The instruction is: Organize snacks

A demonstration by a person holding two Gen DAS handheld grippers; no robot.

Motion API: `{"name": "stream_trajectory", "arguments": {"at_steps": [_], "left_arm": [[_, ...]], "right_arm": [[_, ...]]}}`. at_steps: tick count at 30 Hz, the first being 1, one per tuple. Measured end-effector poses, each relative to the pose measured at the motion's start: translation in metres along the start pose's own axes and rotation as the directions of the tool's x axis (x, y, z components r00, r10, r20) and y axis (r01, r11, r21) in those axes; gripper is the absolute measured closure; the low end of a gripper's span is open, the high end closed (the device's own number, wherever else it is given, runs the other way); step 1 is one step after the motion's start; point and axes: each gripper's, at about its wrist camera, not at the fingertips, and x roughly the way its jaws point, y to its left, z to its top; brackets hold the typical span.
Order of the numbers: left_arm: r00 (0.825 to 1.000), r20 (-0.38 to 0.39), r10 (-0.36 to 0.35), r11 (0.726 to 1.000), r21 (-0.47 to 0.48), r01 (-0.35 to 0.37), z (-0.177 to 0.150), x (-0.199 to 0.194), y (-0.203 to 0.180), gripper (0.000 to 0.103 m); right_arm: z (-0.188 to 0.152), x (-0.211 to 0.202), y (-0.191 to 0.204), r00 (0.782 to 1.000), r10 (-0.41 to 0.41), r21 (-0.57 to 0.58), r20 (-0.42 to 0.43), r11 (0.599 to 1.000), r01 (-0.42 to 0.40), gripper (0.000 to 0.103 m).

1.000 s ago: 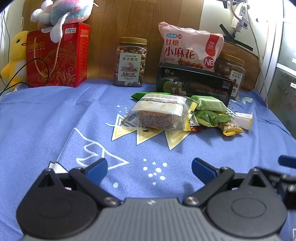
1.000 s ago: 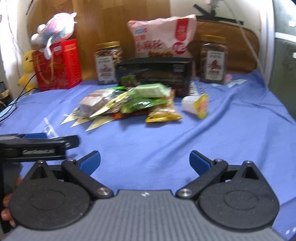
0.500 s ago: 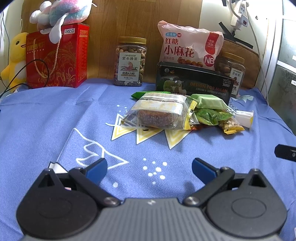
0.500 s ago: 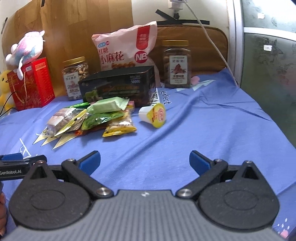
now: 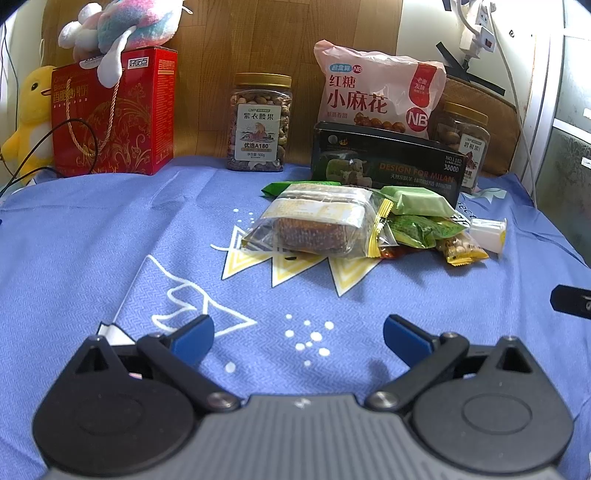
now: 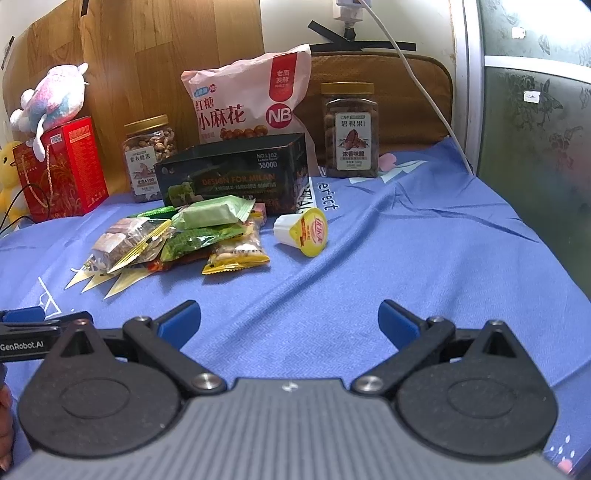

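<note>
Wood-panel wall (image 5: pixel 229 40) behind, white wall (image 6: pixel 295 26) rightward — blue cloth (image 6: pixel 424 258) below.

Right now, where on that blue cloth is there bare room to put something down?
Bare cloth lies right of the jelly cup, and between the snack pile and the red box. Crowded: the pile against the black box and jars.

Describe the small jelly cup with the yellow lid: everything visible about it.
The jelly cup is a small white, plastic-looking tub with a yellow foil lid bearing a red logo. It lies tipped on its side on the blue cloth, lid facing forward in the right wrist view. It sits apart at the right end of the snack pile, in front of the black box. No gripper touches it.
</note>
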Motion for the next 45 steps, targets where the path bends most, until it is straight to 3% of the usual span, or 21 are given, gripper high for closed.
{"name": "stream_trajectory", "arguments": {"at_steps": [19,32,45], "left_arm": [[1.000,0.013,-0.020,1.000,-0.013,0.020,-0.001,-0.002,0.003,0.001],[0.996,0.033,-0.077,0.995,-0.064,0.079,0.000,-0.007,0.015,0.001],[0.995,0.054,-0.083,0.990,-0.111,0.089,0.001,-0.011,0.026,0.001]], "right_arm": [[0.001,0.005,0.006,1.000,-0.024,-0.033,-0.019,0.999,0.023,0.000],[0.006,0.011,0.034,0.999,-0.029,-0.111,-0.033,0.994,0.025,0.000],[0.012,0.018,0.061,0.999,-0.013,-0.170,-0.042,0.985,0.006,0.000]]}}
